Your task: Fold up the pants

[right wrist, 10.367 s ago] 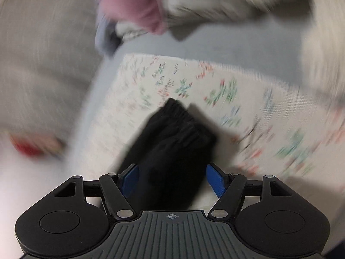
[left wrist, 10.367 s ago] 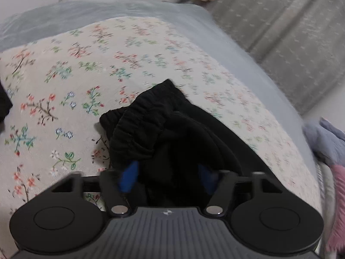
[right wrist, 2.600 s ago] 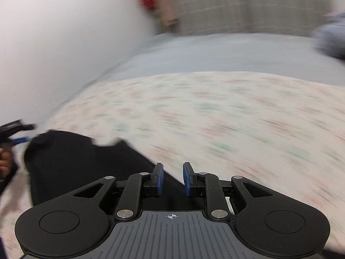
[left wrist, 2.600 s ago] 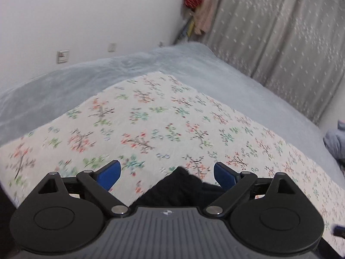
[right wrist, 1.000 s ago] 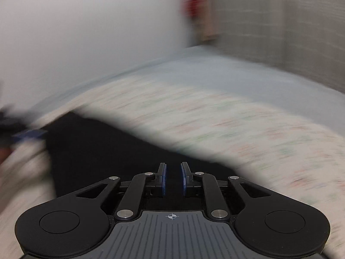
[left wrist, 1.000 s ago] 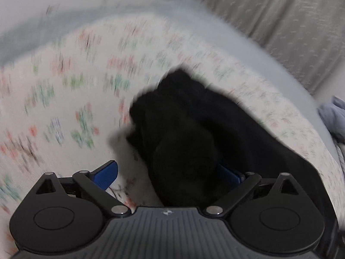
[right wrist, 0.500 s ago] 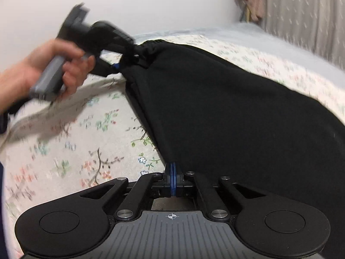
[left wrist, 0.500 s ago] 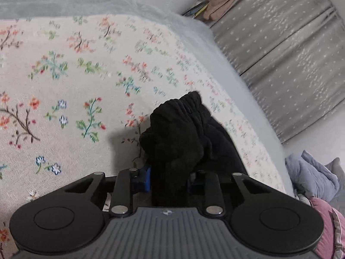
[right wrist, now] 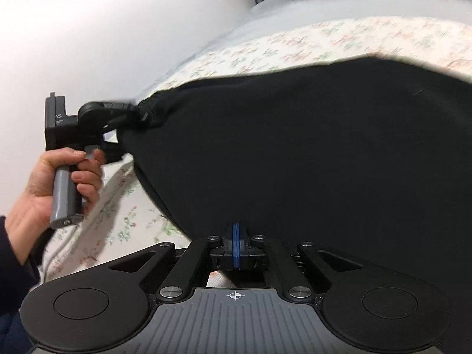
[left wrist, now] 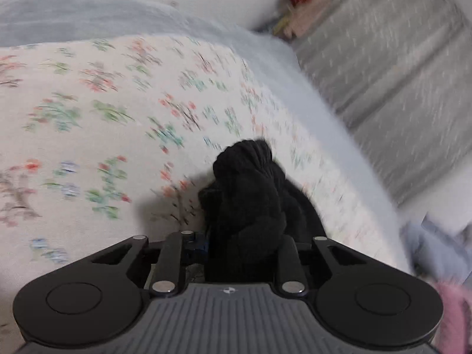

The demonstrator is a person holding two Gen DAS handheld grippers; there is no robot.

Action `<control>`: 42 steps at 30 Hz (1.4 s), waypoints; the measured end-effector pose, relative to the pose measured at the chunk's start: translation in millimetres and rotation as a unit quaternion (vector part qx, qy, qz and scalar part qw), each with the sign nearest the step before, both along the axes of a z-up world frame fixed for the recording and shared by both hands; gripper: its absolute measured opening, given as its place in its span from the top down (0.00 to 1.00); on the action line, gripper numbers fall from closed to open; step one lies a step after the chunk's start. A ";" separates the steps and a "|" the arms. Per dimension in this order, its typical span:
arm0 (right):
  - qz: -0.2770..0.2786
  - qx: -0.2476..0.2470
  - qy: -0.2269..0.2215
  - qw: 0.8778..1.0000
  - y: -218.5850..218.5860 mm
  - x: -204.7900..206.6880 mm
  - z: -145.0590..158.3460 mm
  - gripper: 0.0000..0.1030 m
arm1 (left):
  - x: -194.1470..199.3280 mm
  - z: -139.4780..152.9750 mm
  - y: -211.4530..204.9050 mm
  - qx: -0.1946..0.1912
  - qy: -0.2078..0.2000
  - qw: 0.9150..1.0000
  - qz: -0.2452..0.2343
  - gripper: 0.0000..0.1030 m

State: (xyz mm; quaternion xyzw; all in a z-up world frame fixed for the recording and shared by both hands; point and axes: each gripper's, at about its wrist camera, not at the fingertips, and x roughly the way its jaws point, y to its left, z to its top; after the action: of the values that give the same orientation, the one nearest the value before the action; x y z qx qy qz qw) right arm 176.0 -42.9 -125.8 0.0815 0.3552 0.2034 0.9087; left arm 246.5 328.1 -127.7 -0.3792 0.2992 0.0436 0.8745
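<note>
Black pants (right wrist: 295, 147) — stretched taut (waistband bunched) — above bedspread (right wrist: 124, 215).

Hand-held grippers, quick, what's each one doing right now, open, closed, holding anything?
Left hand-held gripper: jaws have just been closing, clamped on the bunched waistband of the black pants.
Right hand-held gripper: shut, pinching the pants' edge.

The black pants (right wrist: 295, 147) are soft matt knit cloth with a gathered, ribbed waistband; the floral cotton-like sheet (left wrist: 88, 118) looks smooth; the matt black plastic gripper body (right wrist: 236, 309) is ridged
</note>
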 end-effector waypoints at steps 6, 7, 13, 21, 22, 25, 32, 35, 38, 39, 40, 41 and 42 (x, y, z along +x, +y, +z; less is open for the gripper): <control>-0.131 -0.080 -0.005 0.988 -141.6 -54.0 -4.5 1.00 | -60.4 5.0 36.1 0.021 -0.033 0.998 0.044 0.68; -0.145 -0.056 0.002 0.988 -172.8 -61.7 -7.5 1.00 | -61.8 -0.5 37.6 0.020 -0.022 0.998 0.047 0.68; -0.181 -0.008 0.034 0.983 -250.7 -70.2 -3.8 1.00 | -67.2 -10.7 26.9 0.062 -0.022 0.997 0.037 0.64; -0.318 -0.032 -0.028 0.947 -355.5 -126.6 33.5 0.36 | -88.5 31.0 40.8 0.092 0.056 0.994 -0.002 0.38; -0.348 0.000 -0.029 0.937 -375.7 -137.5 29.8 0.34 | -93.0 43.5 33.8 0.118 0.062 0.991 0.007 0.38; -0.411 0.013 -0.005 0.912 -412.5 -154.8 17.3 0.32 | -103.6 88.3 3.4 0.210 0.020 0.977 0.030 0.38; -0.367 0.028 -0.004 0.930 -410.7 -137.8 15.7 0.51 | -27.3 110.0 -130.0 0.222 -0.030 0.963 -0.151 0.26; -0.367 -0.004 0.020 0.930 -399.4 -128.2 7.1 0.67 | 20.8 84.1 -188.7 0.250 -0.005 0.943 -0.219 0.21; -0.372 -0.025 0.021 0.928 -395.0 -129.1 8.2 0.73 | 58.6 56.2 -229.8 0.262 0.024 0.932 -0.249 0.11; -0.375 -0.019 0.020 0.927 -397.5 -130.8 9.2 0.74 | 67.0 48.6 -240.8 0.268 0.026 0.929 -0.254 0.07; -0.376 -0.012 0.020 0.926 -399.7 -132.2 9.3 0.75 | 72.4 42.6 -250.1 0.276 0.023 0.925 -0.260 0.05; -0.378 -0.007 0.020 0.925 -401.5 -132.7 8.6 0.76 | 75.7 37.2 -257.8 0.284 0.018 0.921 -0.266 0.05; -0.378 -0.007 0.020 0.925 -402.1 -131.8 8.9 0.76 | 78.3 32.5 -264.3 0.290 0.014 0.917 -0.274 0.06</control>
State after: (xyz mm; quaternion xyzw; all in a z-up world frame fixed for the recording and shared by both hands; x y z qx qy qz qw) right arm 44.2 -445.0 -116.9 0.2075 0.3172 -0.1596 0.9115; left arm 324.8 63.9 -95.1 -0.0116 0.3776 -0.1080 0.9196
